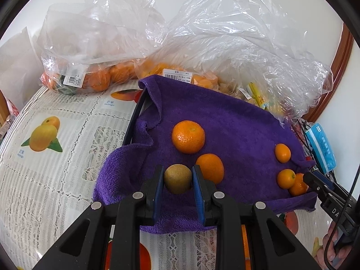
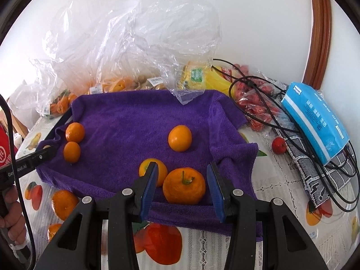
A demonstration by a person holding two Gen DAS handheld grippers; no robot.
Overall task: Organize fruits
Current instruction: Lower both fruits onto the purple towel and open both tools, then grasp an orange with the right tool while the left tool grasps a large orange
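The desk (image 1: pixel 56 157), covered with a lace-patterned cloth printed with fruit pictures, is seen bare to the left of the tray, while its far side is crowded by crumpled clear plastic bags (image 1: pixel 225 33) whose contents are only partly made out as orange fruit behind price labels. A purple towel (image 1: pixel 236 123) is draped over a dark tray (image 1: pixel 135 117), of which only a strip of the left rim is exposed; the middle and far part of the towel lie open. To the right, a blue tissue pack (image 2: pixel 315 121) and black cables (image 2: pixel 258 94) are crowded against the towel's edge. The left hand-held gripper (image 1: pixel 177 180) is closed on a brownish-green kiwi (image 1: pixel 177 178) at the towel's near edge, with an orange (image 1: pixel 210 167) just beside its right finger and a larger mandarin (image 1: pixel 188 136) behind. The right hand-held gripper (image 2: pixel 182 180) is held partly open around a stemmed mandarin (image 2: pixel 184 185) at the near edge; a gap is visible on each side, so it is not gripped. A small orange (image 2: pixel 153 172) is partly hidden behind its left finger. Another small orange (image 2: pixel 180 138) lies apart at the centre.
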